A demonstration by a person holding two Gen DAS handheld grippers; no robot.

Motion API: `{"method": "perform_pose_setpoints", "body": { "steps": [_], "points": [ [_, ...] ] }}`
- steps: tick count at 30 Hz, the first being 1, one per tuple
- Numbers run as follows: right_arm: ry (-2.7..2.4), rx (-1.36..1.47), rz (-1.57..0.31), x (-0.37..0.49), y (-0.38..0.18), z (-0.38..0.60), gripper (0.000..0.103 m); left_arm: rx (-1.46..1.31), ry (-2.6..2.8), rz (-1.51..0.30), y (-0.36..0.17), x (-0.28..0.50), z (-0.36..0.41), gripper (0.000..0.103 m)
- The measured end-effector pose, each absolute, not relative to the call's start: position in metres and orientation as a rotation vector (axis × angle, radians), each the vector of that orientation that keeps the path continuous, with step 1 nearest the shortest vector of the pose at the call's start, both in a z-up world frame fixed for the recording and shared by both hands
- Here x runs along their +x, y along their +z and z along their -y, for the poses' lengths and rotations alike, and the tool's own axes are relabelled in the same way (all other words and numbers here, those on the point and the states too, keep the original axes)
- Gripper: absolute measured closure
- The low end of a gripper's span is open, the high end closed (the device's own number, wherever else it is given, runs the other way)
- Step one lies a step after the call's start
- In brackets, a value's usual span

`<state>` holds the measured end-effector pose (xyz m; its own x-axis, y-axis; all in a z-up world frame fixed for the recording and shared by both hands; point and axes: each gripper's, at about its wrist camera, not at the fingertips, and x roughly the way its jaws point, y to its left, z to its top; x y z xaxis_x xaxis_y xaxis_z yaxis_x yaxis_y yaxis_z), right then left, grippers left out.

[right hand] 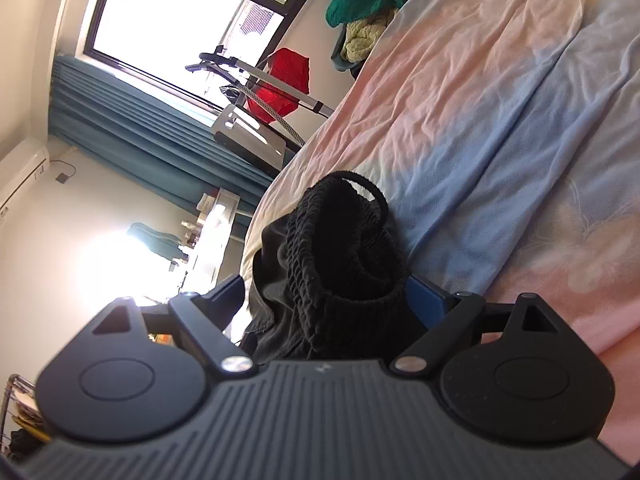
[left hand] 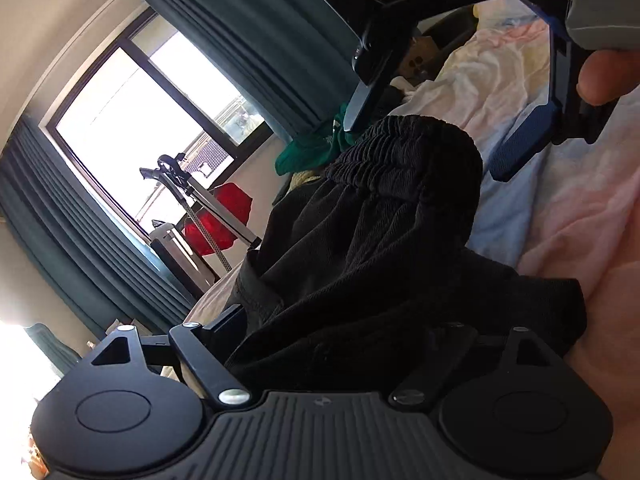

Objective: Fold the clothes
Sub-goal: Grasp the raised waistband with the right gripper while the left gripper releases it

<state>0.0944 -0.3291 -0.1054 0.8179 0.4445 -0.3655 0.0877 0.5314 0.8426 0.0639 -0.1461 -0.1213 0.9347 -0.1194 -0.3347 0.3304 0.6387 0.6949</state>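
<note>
A black garment with a ribbed elastic waistband lies heaped on the pastel pink and blue bed sheet. In the left wrist view my left gripper stands wide, with the cloth piled between its fingers and over the right one. My right gripper reaches in from the top, held by a hand, its blue pads spread on either side of the waistband. In the right wrist view the bunched garment sits between the wide fingers of the right gripper on the sheet.
At the far end of the bed lies a pile of green and yellow clothes. Beside the bed stands a garment steamer with a red garment, in front of a bright window and teal curtains.
</note>
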Motion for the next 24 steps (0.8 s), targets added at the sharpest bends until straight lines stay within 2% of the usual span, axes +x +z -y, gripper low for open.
{"method": "perform_pose_setpoints", "body": {
  "steps": [5,8,14,16,17,19,24],
  "points": [
    [0.153,1.032,-0.668,0.102,-0.126,0.317,0.013,0.801,-0.265,-0.341,-0.115,0.035,0.075,0.014],
    [0.15,1.092,-0.666,0.102,-0.14,0.315,0.013,0.777,-0.23,-0.395,-0.114,0.037,0.037,0.018],
    [0.186,1.087,-0.564,0.106,-0.138,0.301,0.013,0.617,-0.251,-0.45,-0.093,0.052,-0.013,0.036],
    [0.177,1.051,-0.546,0.11,-0.137,0.298,0.013,0.582,-0.262,-0.457,-0.087,0.056,-0.018,0.047],
    [0.169,1.034,-0.534,0.112,-0.138,0.296,0.015,0.567,-0.268,-0.459,-0.084,0.058,-0.02,0.05],
    [0.146,0.989,-0.508,0.115,-0.137,0.294,0.028,0.541,-0.28,-0.45,-0.081,0.057,-0.024,0.06],
    [0.097,0.876,-0.468,0.116,-0.127,0.287,0.049,0.477,-0.272,-0.469,-0.075,0.059,-0.026,0.079]
  ]
}}
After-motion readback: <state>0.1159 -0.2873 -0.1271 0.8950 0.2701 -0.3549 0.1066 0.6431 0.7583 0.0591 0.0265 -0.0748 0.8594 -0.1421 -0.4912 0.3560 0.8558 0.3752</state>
